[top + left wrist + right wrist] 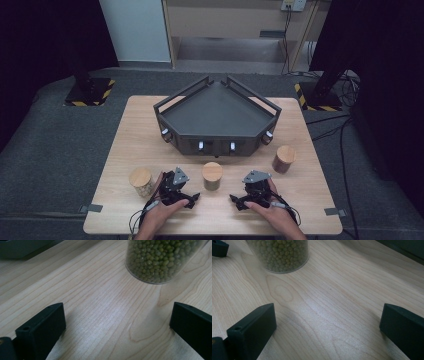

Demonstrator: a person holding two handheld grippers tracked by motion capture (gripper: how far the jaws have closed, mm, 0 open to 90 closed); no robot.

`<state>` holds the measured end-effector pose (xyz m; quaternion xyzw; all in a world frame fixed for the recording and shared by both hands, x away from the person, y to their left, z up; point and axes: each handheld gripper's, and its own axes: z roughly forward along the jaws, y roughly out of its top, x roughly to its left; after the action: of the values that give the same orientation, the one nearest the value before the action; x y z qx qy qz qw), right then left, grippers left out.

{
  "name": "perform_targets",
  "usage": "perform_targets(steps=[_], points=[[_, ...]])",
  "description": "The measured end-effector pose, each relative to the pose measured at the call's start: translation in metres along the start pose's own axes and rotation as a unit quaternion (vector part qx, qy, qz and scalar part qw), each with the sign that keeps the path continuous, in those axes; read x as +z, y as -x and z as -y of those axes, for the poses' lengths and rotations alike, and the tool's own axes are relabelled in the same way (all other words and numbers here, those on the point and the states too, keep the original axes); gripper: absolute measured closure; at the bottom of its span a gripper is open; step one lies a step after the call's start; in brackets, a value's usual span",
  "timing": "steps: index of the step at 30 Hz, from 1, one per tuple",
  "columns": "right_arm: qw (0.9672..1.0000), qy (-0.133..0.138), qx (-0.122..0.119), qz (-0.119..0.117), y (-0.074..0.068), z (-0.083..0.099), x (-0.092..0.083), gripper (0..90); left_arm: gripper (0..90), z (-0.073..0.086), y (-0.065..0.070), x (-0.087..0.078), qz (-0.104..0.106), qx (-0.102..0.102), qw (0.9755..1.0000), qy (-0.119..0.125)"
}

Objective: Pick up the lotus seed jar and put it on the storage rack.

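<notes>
The middle jar [212, 175] is a clear round one stuffed with small green beans, capped with a light wooden lid, standing upright on the table [135, 125] just in front of the dark tray [215, 117]. It sits between the two grippers, touching neither. Up close in the left gripper view the jar [160, 260] is off to the upper right, beans packed right down to the base. In the right gripper view it [280, 255] sits upper left. Two more wooden-lidded jars stand upright too: one at the left [141, 181], one at the right [284, 159].
</notes>
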<state>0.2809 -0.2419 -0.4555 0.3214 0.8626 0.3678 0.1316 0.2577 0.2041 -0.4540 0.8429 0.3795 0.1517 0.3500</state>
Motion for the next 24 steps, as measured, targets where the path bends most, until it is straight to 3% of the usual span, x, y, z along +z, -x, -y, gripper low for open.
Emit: perform_targets(steps=[12,21,24], points=[[1.0,0.0,0.0,0.0,0.0,0.0,0.0,1.1,0.0,-0.001,-0.002,0.0,0.004,0.0,1.0,-0.001],[1.0,0.0,0.001,0.0,0.0,0.0,0.0,1.1,1.9,-0.003,-0.004,-0.01,0.005,-0.008,0.9999,0.003],[1.0,0.0,0.001,0.001,0.0,0.0,0.0,1.1,1.9,-0.005,-0.001,-0.014,0.0,-0.001,1.0,0.003]])
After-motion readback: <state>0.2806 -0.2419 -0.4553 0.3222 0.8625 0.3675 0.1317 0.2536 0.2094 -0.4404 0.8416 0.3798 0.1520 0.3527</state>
